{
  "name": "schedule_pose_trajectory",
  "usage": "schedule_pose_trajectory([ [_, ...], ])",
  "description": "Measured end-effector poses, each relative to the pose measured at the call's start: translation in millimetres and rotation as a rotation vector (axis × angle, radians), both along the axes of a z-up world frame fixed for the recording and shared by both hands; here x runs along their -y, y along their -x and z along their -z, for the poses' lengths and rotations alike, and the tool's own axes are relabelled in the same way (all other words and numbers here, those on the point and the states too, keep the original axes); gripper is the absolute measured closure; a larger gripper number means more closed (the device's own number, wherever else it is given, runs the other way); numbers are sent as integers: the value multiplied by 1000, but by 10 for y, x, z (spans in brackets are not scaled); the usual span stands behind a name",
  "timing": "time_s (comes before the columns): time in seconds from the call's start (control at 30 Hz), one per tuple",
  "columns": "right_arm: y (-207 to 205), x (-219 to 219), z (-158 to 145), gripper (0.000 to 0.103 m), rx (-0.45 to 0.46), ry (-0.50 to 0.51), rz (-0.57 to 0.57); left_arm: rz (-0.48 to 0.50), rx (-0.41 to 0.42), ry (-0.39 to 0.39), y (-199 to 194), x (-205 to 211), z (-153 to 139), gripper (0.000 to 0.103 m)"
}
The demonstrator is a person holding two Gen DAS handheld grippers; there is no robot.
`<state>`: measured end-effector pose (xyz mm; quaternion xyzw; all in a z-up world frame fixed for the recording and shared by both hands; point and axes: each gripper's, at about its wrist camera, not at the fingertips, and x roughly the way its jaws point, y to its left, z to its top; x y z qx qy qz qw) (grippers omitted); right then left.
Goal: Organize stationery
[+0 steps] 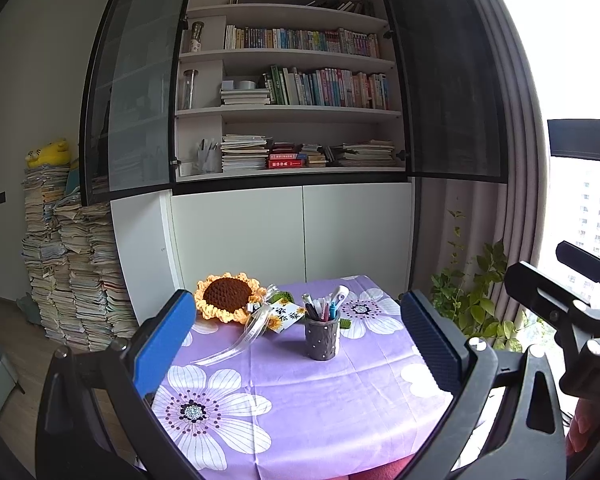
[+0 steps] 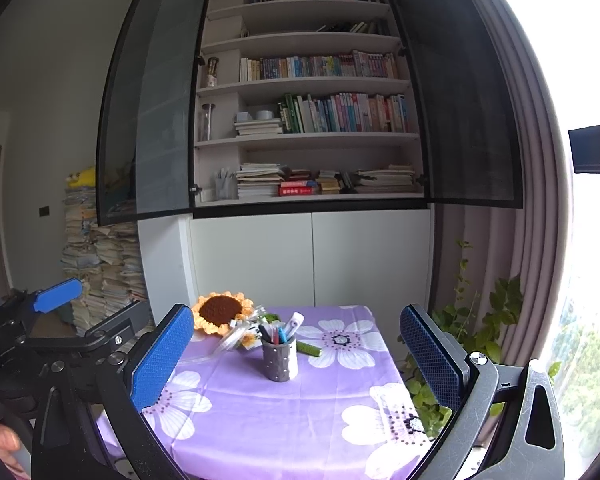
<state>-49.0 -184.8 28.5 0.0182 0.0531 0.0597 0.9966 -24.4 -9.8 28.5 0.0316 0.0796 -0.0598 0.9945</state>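
Left claw (image 1: 300, 348): blue-padded fingers spread wide, nothing between them, held above the near edge of the counter. Right claw (image 2: 298, 354): likewise spread wide and empty, at similar height; the left claw also shows at the left edge of the right wrist view.

The small counter covered with a purple cloth printed with white flowers (image 1: 300, 408) stands in front of a white cabinet. On it, toward the far half, stands a dark grey cylindrical pen holder with pale dots (image 1: 321, 338), upright. It contains several pens and markers (image 1: 323, 307), leaning at mixed angles, tips and caps above the rim; a white item (image 1: 340, 294) projects highest. Just left of the holder lies a crocheted sunflower with orange petals and brown centre (image 1: 228, 297), tied with a clear ribbon (image 1: 236, 342) that trails toward the near side, with a printed card (image 1: 286, 315) attached. A green oblong object (image 2: 310, 348) lies on the cloth just right of the holder; its nature is unclear.

Behind, an open bookcase with dark glass doors (image 1: 296, 80) holds rows and stacks of books. Stacked papers (image 1: 72, 272) stand on the floor at left; a green leafy plant (image 1: 480, 292) at right by the curtain
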Motion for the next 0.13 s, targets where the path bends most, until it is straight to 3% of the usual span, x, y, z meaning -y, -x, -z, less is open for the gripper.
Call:
schedule_pose_trajectory([
  [0.13, 3, -10, -9, 0, 2, 4, 0, 2, 13, -7, 28, 5, 2, 1],
])
